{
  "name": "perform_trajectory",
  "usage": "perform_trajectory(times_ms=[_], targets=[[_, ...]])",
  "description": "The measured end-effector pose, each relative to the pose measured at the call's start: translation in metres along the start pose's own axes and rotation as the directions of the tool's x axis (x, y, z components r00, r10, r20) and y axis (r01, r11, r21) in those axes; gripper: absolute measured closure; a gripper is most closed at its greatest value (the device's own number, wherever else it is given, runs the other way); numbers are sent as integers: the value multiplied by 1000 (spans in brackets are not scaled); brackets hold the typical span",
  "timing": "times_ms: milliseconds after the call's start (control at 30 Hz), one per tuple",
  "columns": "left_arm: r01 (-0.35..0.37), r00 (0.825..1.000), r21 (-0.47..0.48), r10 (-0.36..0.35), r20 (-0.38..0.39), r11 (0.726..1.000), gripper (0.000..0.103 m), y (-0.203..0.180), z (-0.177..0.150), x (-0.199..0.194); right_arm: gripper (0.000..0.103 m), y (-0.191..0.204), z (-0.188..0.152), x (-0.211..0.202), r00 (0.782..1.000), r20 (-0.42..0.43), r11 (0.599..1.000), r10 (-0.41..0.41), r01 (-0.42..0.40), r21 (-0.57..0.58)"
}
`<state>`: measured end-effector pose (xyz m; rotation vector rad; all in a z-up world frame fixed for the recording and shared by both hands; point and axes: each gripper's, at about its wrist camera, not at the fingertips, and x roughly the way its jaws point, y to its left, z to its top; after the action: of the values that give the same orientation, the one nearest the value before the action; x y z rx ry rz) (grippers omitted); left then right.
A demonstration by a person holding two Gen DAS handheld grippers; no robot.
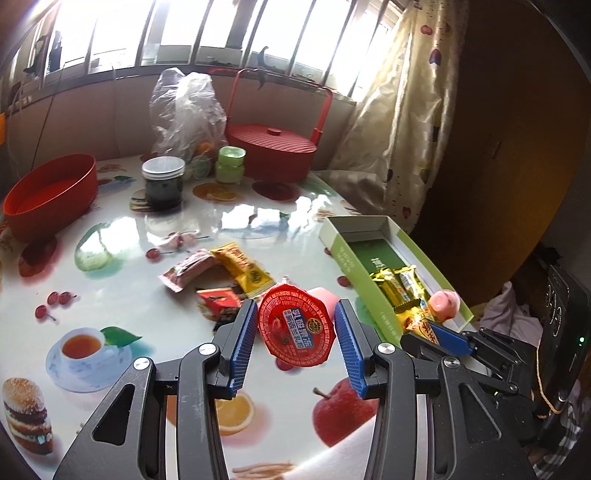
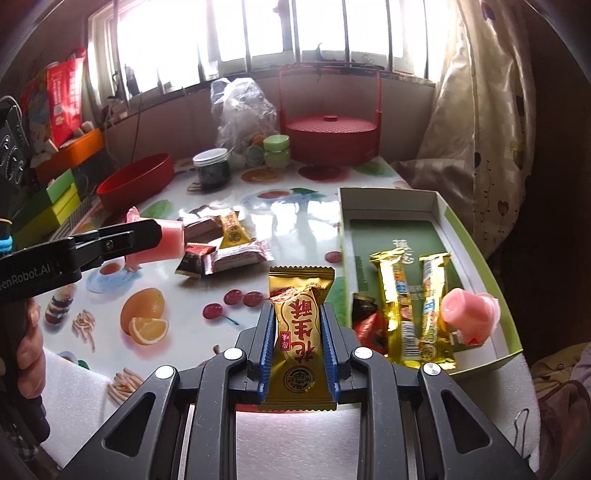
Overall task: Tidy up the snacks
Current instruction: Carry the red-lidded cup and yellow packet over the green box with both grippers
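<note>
- Snacks are what we see first: our left tool point(image 1: 297, 330) is clamped on a pink jelly cup point(image 1: 297, 326) with a red foil lid, held tilted above the desk point(image 1: 155, 295); its lid print is too warped to read.
- Our right tool point(image 2: 297, 345) is clamped on a gold snack packet point(image 2: 300, 338), upright between the blue pads, with large red Chinese characters on the front.
- From the right wrist view, the left tool's black arm shows the letters "enRobot.AI".
- Just right of both tools sits an open green box point(image 2: 441, 225) with a white inner wall and some Chinese characters printed on its green floor.
- Inside it lie two gold bars point(image 2: 413, 306) side by side, a red wrapper point(image 2: 369, 328) at their left and a second pink jelly cup point(image 2: 469, 317) at their right.
- Further out on the desk, a loose heap of wrapped snacks point(image 1: 221, 280) lies near the middle: pink, yellow and red packets touching one another.
- Our desk has a glossy white cover printed with fruit, a teacup and a burger.
- At the far side stand a dark jar point(image 1: 163, 182), small green pots point(image 1: 231, 164), a clear plastic bag point(image 1: 186, 107), a red bowl point(image 1: 48, 195) and a lidded red basket point(image 1: 273, 151) with a tall handle.
- Behind them are a barred window point(image 2: 258, 33) and a patterned curtain point(image 2: 476, 122) at the right.
</note>
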<state>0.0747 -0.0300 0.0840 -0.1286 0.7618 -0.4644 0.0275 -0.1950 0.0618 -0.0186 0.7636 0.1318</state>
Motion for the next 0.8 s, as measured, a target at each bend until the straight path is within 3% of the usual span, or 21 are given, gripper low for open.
perform_trajectory(times_ms=[800], targets=[[141, 989, 63, -138, -46, 988, 58, -62, 19, 45, 81, -83, 3, -15, 988, 17, 981, -156, 153, 122]])
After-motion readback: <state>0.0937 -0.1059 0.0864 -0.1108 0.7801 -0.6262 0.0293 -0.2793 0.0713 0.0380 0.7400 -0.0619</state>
